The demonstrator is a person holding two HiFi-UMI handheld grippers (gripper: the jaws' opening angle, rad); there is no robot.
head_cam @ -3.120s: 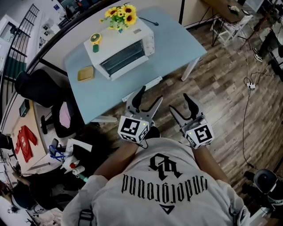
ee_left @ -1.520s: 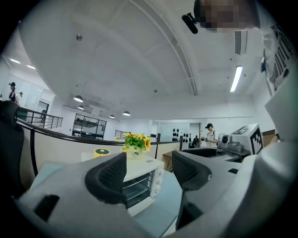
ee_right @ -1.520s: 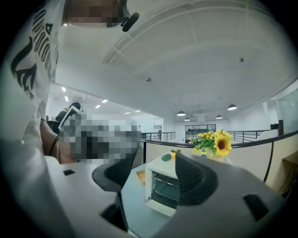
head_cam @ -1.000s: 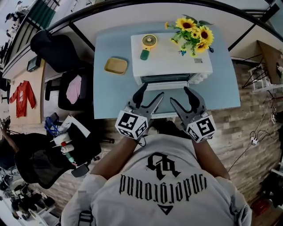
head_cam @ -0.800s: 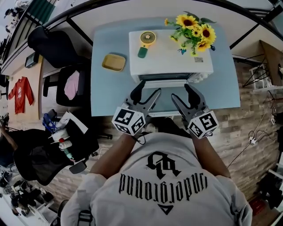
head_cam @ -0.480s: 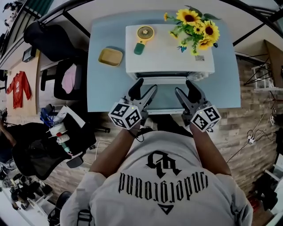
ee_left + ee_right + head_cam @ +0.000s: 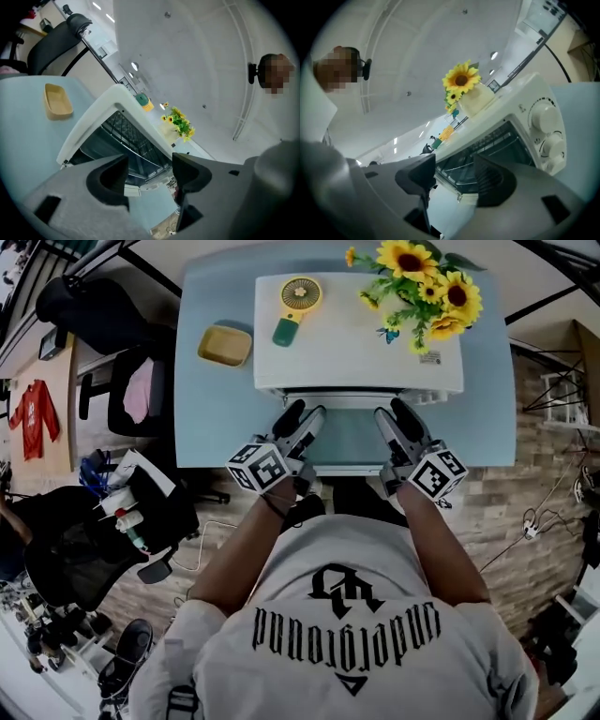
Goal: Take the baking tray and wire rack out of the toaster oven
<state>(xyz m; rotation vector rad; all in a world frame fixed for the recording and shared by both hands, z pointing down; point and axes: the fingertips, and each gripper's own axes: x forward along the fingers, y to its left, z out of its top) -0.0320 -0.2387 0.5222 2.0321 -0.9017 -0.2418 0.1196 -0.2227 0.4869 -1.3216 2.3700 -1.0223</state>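
Over the light-blue rectangular table (image 7: 216, 427), the head view showed a white box-shaped toaster oven (image 7: 356, 348) set toward the far edge. A yellow-and-green handheld fan (image 7: 295, 304) and a bunch of sunflowers (image 7: 427, 282) stood on its roof, and a shallow yellow dish (image 7: 225, 345) lay on the tabletop to its left. Only this view gave the layout. The oven's glass door (image 7: 349, 439) appeared folded down toward the person, reaching nearly to the table's near edge. The left gripper (image 7: 302, 414) hung over the door's left end and the right gripper (image 7: 394, 412) over its right end, both pointing at the oven mouth. Bare tabletop lay open left of the door, nearer than the dish; the strip right of the oven was narrower. From above, the cavity itself was hidden.

The left gripper view looked into that cavity, where a metal wire rack (image 7: 129, 136) spanned the inside, beyond the jaws and untouched. The jaws stood apart with nothing between the pads. The baking tray could not be told from the dark interior below the rack.

The right gripper view caught the rack from the other side. It alone showed the round white knobs (image 7: 546, 124) right of the mouth. Its jaws were apart too, having just been closing, with nothing between them.
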